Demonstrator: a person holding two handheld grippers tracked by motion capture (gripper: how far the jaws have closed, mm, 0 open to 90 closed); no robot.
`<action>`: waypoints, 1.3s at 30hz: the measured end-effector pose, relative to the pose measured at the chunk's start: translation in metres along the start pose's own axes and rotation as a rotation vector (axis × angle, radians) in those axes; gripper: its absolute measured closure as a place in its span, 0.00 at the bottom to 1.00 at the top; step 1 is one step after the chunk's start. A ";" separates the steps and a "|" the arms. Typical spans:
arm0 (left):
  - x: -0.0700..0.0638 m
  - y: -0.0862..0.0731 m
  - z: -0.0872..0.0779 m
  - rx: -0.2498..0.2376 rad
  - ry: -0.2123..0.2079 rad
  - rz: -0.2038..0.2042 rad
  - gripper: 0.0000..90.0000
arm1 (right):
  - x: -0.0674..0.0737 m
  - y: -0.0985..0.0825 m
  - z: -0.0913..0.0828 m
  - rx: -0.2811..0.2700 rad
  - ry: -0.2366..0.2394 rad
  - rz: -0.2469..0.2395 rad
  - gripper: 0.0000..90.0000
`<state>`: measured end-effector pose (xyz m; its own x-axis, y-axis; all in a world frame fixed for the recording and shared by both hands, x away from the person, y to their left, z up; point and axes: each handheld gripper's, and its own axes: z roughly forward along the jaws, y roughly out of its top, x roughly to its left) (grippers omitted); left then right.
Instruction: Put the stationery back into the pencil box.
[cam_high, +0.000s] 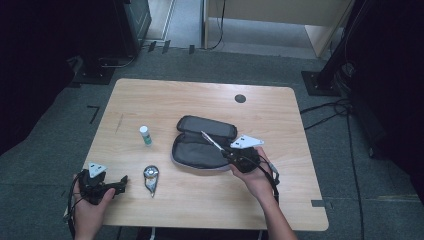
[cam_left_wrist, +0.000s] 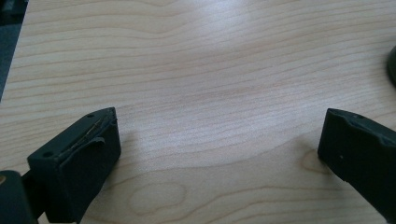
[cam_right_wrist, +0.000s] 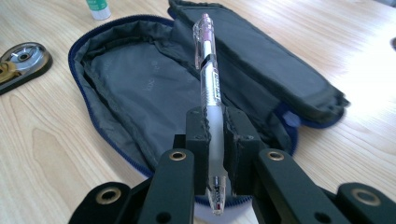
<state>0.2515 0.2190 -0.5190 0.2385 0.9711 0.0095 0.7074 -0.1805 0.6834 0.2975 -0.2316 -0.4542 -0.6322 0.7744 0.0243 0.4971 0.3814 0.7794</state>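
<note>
Clearly the right gripper (cam_right_wrist: 215, 135) has its jaws clamped on a clear pen (cam_right_wrist: 209, 88), gripping the frosted grip section, with the pen's far end pointing away over the open pencil case (cam_right_wrist: 140, 84). In the right gripper view the pen's printed label and pinkish end can be read, and the case's grey lining and blue zip edge are plain; the high view gives none of that detail but shows the whole layout: the right gripper (cam_high: 231, 154) sits at the near right edge of the dark pencil case (cam_high: 200, 145), the pen (cam_high: 211, 140) slanting up-left across the case's opened halves.

Over at the near left corner of the worktop (cam_high: 210, 100), the left gripper (cam_high: 120, 182) rests in the person's hand, well apart from the case. Its own view shows the jaws standing wide with bare wood between them.

A small white bottle with a green label (cam_high: 145, 135) stands left of the case, and a round correction-tape dispenser (cam_high: 150, 178) lies nearer the person, between the two grippers.
</note>
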 end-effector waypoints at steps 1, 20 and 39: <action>0.000 0.000 0.000 0.000 0.000 0.000 0.00 | 0.000 0.001 0.004 0.005 0.010 -0.004 0.90; 0.000 0.000 0.000 0.000 0.000 0.000 0.00 | 0.011 0.006 0.047 0.093 0.079 -0.072 0.90; 0.000 0.000 0.000 -0.001 0.000 0.000 0.00 | 0.006 0.001 0.060 0.165 -0.091 -0.105 0.81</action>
<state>0.2515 0.2190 -0.5191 0.2384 0.9711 0.0091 0.7070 -0.1800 0.6839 0.3299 -0.1966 -0.4912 -0.6327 0.7660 -0.1140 0.5270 0.5337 0.6614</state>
